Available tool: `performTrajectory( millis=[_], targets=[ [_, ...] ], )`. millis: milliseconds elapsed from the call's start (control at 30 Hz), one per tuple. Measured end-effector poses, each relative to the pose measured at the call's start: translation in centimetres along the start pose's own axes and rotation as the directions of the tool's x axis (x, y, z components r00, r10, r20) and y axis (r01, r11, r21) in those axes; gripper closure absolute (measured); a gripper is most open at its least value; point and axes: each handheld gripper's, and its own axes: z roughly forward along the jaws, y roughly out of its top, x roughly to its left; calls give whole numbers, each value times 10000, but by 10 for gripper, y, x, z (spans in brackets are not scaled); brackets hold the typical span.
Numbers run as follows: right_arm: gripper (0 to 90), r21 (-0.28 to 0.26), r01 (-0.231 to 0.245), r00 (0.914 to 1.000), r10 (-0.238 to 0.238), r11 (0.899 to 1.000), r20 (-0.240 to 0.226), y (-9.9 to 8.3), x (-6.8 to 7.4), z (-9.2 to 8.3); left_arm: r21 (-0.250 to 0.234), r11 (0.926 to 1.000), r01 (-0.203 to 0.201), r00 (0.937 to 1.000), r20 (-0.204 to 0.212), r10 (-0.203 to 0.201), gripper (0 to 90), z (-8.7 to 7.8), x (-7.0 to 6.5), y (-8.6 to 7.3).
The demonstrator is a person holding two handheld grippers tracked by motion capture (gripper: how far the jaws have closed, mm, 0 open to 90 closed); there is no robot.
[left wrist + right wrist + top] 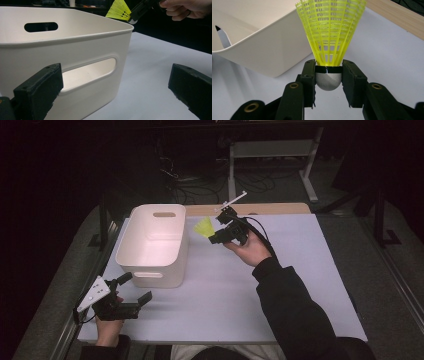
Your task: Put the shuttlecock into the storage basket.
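A yellow plastic shuttlecock (331, 32) with a grey rounded cork is held by that cork between the jaws of my right gripper (328, 75), skirt pointing away from the camera. In the high view the right gripper (216, 231) is lifted above the table just right of the white plastic bin (150, 257), with the shuttlecock (204, 227) toward the bin's rim. The left gripper view has the shuttlecock (119, 10) above the bin's far corner. My left gripper (136, 291) stands open near the table's front left, by the bin's (75, 42) handle side, nothing between its jaws.
The bin is empty inside, with slot handles in its walls. A light table mat (280, 285) covers the table; a wooden strip (260, 209) runs along its far edge. A metal stand (272, 165) is on the dark floor beyond.
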Motion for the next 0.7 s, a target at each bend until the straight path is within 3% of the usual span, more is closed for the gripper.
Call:
performTrajectory(
  millis=[700],
  targets=[
    [633,-230,664,9978,-666,9975,-62,26,22,-10,-4,10000,4,10000,-11,-4,0,0,0,0]
  ],
)
